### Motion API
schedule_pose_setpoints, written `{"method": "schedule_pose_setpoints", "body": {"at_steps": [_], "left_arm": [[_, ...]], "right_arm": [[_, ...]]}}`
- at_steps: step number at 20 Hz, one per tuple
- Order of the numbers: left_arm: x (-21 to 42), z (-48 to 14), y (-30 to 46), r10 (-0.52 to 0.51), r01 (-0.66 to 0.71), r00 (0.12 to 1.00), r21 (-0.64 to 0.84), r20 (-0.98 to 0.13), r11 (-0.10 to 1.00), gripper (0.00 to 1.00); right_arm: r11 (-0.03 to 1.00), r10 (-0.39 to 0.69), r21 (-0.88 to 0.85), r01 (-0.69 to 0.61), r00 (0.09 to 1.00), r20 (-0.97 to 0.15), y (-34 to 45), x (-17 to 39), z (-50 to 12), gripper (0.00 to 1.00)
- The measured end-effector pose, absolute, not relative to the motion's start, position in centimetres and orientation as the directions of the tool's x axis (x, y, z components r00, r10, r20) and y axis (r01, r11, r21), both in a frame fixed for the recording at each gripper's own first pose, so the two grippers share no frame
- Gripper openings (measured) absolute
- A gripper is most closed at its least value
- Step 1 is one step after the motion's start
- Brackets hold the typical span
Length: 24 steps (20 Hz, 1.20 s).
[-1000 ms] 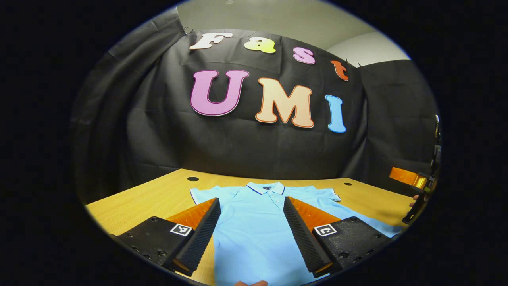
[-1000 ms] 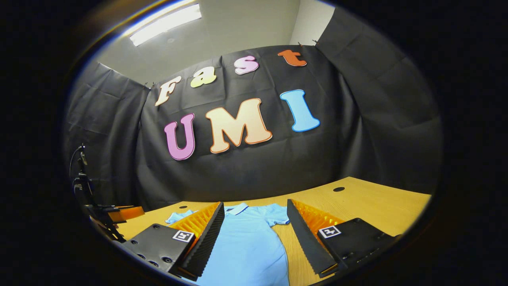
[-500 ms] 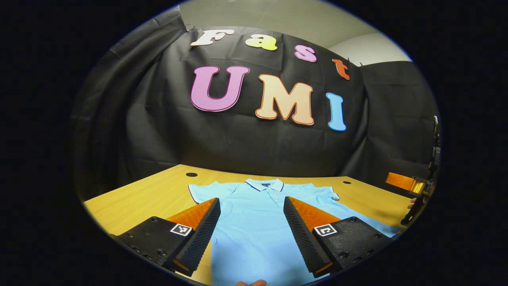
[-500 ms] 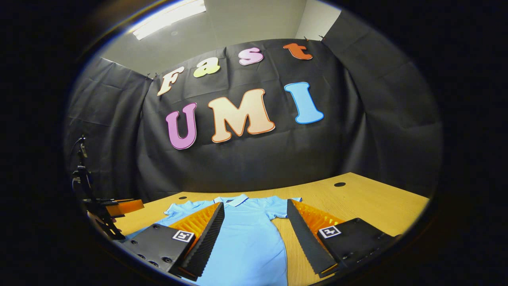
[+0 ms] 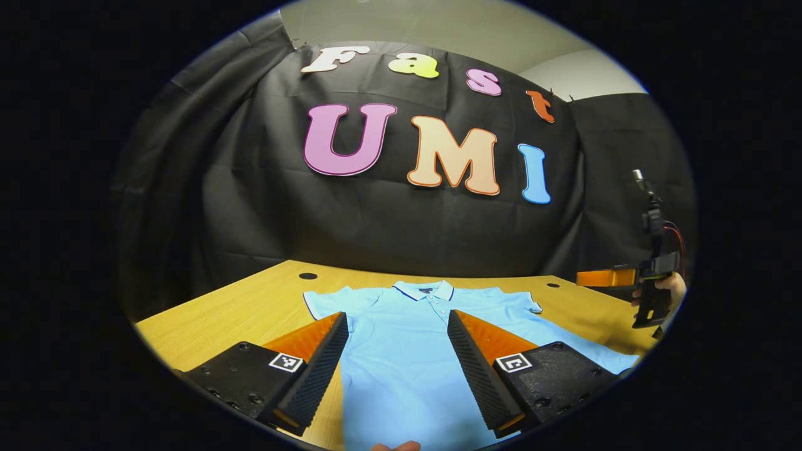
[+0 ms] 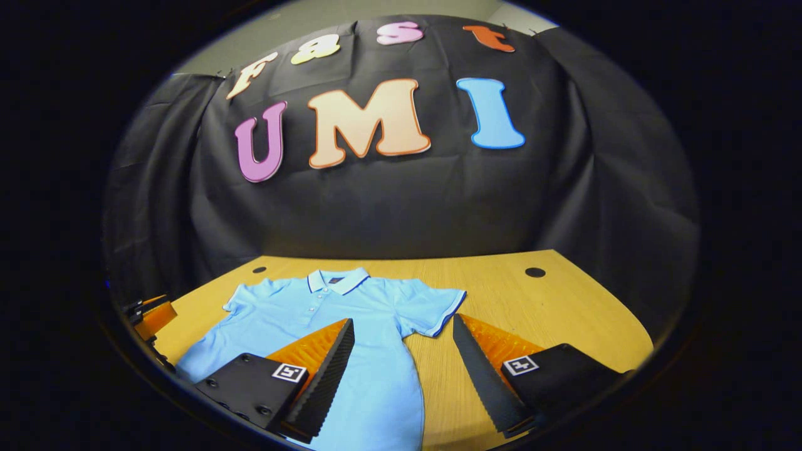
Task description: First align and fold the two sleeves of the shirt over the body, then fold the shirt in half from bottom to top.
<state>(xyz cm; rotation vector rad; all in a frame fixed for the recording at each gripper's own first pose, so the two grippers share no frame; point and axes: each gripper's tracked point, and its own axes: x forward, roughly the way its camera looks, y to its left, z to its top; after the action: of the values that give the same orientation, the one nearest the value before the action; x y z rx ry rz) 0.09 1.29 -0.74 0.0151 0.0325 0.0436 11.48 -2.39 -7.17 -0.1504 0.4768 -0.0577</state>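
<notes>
Over the last second I have tipped my right gripper [image 6: 401, 369] downward, so the whole light blue shirt [image 6: 351, 313] now comes into sight, lying flat and face up on the wooden table [image 6: 564, 307], collar away from me. Nothing is folded yet; I judge I am lining up on a sleeve [image 6: 432, 307]. My left gripper [image 5: 398, 369] hovers over the shirt's body. Both grippers are spread wide, holding and touching nothing
</notes>
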Motion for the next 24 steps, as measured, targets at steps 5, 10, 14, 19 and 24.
{"method": "schedule_pose_setpoints", "body": {"at_steps": [5,10,14,19,24], "left_arm": [[0.1,-0.9,2.3,0.059,-0.058,0.998,0.024,-0.039,0.998,0.95],[0.3,-1.3,3.4,0.078,-0.077,0.996,0.023,-0.053,0.997,0.95],[0.5,-1.5,4.1,0.091,-0.09,0.994,0.015,-0.061,0.996,0.95],[0.6,-1.8,4.9,0.104,-0.104,0.992,0.004,-0.066,0.995,0.95],[0.6,-2.0,5.0,0.104,-0.105,0.992,-0.003,-0.074,0.994,0.95]], "right_arm": [[0.985,-0.154,-0.147,0.091,0.852,-0.5,-4.7,18.0,-9.4,0.97],[0.974,-0.216,-0.187,0.13,0.789,-0.576,-7.6,23.3,-13.4,0.97],[0.97,-0.245,-0.166,0.18,0.74,-0.627,-9.4,25.3,-17.9,0.98],[0.955,-0.296,-0.223,0.198,0.704,-0.645,-11.8,25.5,-20.0,0.98],[0.951,-0.305,-0.246,0.189,0.707,-0.638,-12.3,25.5,-20.5,0.92]]}}
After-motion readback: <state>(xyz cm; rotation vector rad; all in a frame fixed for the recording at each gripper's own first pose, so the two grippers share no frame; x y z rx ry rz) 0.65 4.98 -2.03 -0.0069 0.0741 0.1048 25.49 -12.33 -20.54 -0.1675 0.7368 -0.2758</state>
